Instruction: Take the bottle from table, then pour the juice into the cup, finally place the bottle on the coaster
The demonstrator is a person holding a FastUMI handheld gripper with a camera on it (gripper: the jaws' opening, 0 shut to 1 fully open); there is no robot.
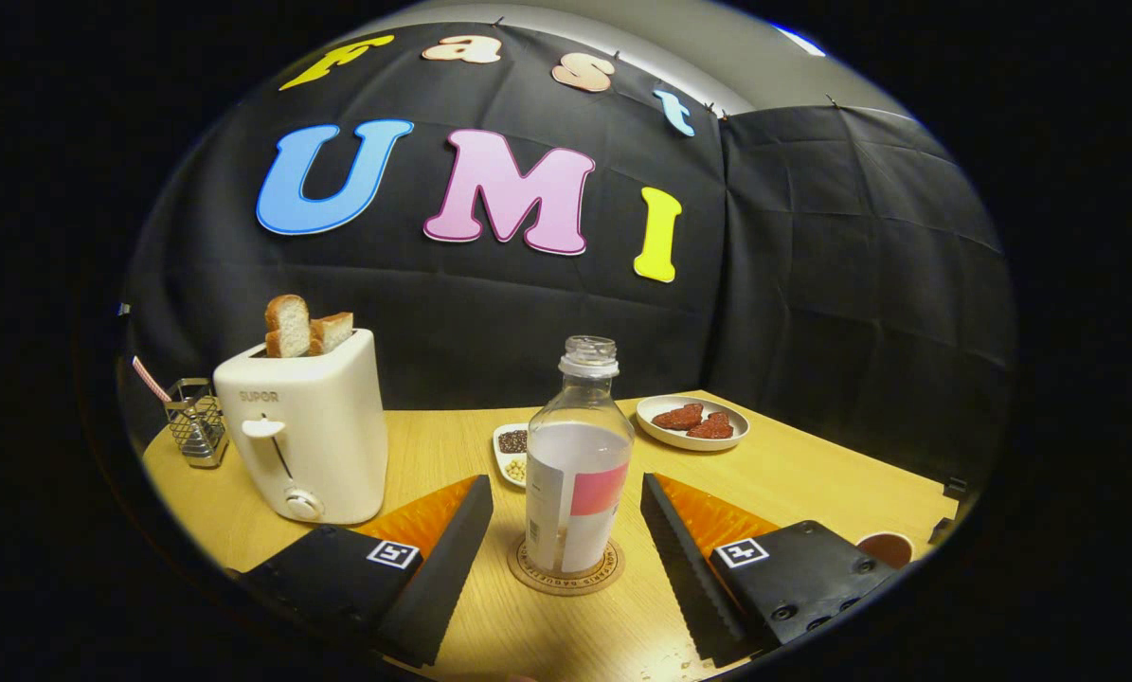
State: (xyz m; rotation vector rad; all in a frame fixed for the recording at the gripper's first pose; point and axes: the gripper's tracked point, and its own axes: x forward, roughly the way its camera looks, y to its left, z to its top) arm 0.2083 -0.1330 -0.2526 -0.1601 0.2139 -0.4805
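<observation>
A clear plastic bottle (579, 464) with a white and pink label stands upright on a round cork coaster (566, 571) on the wooden table. It has no cap and holds pale liquid to about its shoulder. My gripper (566, 530) is open, its two black fingers (452, 559) spread to either side of the bottle with a gap on each side. Behind the right finger, near the table's edge, part of a cup (886, 547) with dark liquid inside is visible.
A white toaster (305, 426) with two bread slices stands left of the bottle. A wire holder (196, 421) sits behind it. Beyond the bottle lie a small dish of seeds (512, 453) and a plate with red pieces (693, 421). Crumbs dot the table near the right finger.
</observation>
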